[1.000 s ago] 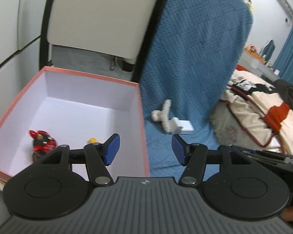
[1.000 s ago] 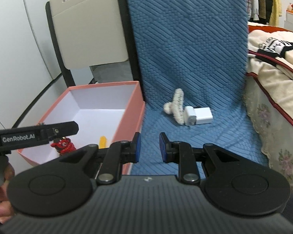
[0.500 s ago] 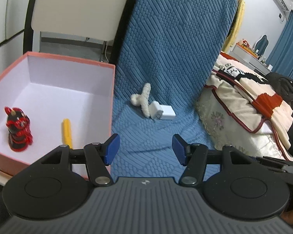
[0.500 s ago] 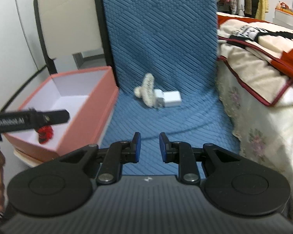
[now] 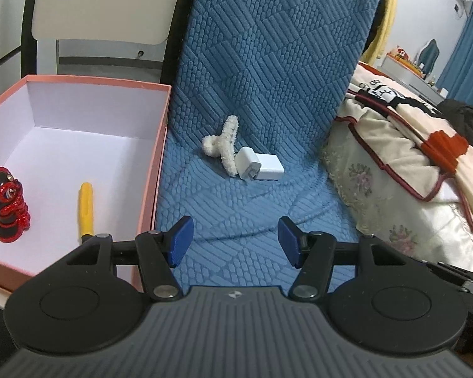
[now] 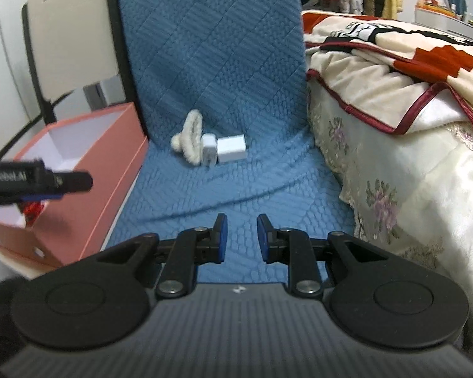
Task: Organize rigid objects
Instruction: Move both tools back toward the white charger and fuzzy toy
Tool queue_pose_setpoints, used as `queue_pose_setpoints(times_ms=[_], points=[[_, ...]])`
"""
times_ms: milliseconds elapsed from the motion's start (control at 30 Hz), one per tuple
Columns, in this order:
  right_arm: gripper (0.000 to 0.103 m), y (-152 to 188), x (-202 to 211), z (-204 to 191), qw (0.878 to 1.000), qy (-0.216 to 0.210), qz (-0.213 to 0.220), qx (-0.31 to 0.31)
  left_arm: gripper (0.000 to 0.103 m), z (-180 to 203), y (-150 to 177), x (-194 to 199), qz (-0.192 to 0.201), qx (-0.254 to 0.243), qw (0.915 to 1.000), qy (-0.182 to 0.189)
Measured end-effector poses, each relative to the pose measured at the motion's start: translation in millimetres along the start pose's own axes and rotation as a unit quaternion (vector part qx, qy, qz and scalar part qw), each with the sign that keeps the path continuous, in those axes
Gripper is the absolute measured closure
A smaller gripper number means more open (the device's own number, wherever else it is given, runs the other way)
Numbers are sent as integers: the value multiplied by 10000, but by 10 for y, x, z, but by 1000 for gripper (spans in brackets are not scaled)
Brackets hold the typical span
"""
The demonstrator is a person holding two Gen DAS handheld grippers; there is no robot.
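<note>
A pink box (image 5: 160, 145) with a white inside stands on the left; it holds a red-and-black figurine (image 5: 6, 204) and a yellow stick (image 5: 85, 209). On the blue quilted seat (image 5: 242, 214) lie a white charger block (image 5: 260, 167) and a fluffy white hair clip (image 5: 224, 145), touching each other. My left gripper (image 5: 235, 241) is open and empty, above the seat's front, right of the box. My right gripper (image 6: 239, 237) is open with a narrow gap and empty, well short of the charger (image 6: 227, 149) and the clip (image 6: 189, 141). The box (image 6: 116, 170) shows at left.
The blue cover runs up the chair back (image 5: 268, 47). A bed with a cream, red-trimmed blanket (image 6: 394, 110) lies right of the seat. A beige chair back (image 5: 104, 3) stands behind the box. The left gripper's body (image 6: 37, 181) juts in at the right view's left edge.
My left gripper has swung from over the box to the right, above the seat, facing the charger and clip. My right gripper has shifted right, its gap slightly wider. Both stayed empty.
</note>
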State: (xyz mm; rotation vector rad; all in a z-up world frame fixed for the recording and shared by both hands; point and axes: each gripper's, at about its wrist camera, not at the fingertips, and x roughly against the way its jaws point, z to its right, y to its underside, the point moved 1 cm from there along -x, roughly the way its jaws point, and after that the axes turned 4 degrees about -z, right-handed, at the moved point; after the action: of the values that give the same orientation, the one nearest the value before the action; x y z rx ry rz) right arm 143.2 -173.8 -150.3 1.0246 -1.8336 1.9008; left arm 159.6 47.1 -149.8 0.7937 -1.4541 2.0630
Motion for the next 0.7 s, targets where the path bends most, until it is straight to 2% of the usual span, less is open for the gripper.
queue_pose_setpoints(times_ms=[367,700], points=[[78,-212,-438,265,9986,-217,-12,-484,38,189,-108,-482,34,-157,9994,-316],[78,-457,-840,350,9975,-481,-66,-509,38,242,-210,-871,-79,-202,9978,-630]])
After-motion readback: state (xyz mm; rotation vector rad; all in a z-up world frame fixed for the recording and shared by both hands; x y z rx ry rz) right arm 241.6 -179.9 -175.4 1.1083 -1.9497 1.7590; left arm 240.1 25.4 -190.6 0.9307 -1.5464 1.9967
